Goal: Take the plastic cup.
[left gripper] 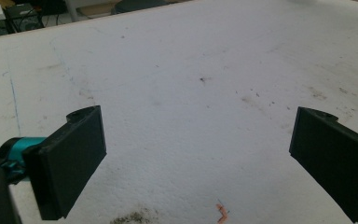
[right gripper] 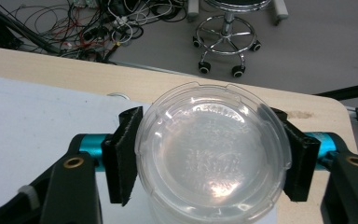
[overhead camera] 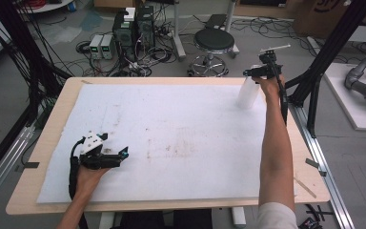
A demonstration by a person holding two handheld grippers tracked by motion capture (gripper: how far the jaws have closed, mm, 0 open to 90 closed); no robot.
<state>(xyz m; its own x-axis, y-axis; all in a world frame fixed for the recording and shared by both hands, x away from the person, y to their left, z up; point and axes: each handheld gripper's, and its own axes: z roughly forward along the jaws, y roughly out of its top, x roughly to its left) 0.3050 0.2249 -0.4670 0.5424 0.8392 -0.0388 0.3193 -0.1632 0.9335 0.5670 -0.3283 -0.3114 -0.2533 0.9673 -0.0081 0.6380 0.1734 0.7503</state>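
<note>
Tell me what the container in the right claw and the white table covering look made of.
Container: likely clear, glossy thin plastic; the table shows through it, with glints and embossed lettering. Covering: probably white foam board; matte, grainy, stained surface. Right claw grips the container.

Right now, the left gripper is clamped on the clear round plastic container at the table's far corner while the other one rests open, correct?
Not quite: the right gripper clamps the clear round plastic container, as the right gripper view shows. The left gripper rests open over the white foam sheet, as the left gripper view shows.

Clear plastic container (right gripper: 213, 156) between fingers (right gripper: 127, 154)
</note>
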